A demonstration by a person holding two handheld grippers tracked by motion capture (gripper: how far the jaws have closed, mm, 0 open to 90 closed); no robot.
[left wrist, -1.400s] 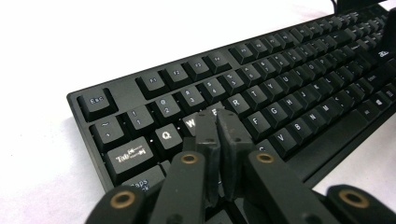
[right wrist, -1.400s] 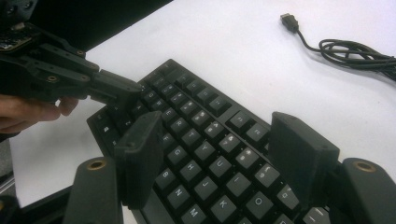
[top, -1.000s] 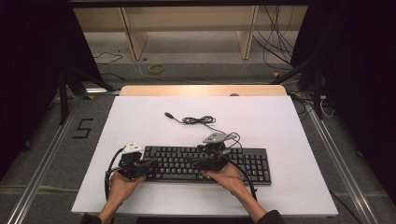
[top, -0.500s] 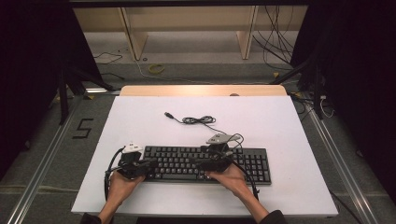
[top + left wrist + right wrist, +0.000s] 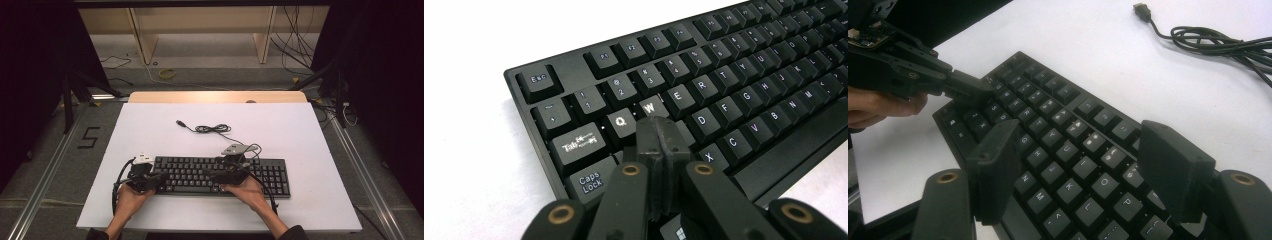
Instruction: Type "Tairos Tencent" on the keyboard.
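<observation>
One black keyboard (image 5: 220, 175), one coiled cable (image 5: 212, 129), two grippers: left (image 5: 658, 131), right (image 5: 1083, 165).

Both forearms come in from the near edge of the table, each hand wrapped around a gripper. The left gripper (image 5: 658, 132) has its two black jaws pressed together, tips pointing down and forward, with the left hand (image 5: 131, 196) behind it. The right gripper (image 5: 1088, 170) holds its jaws wide apart with nothing between them, angled low, the right hand (image 5: 247, 189) gripping its body from behind.
</observation>
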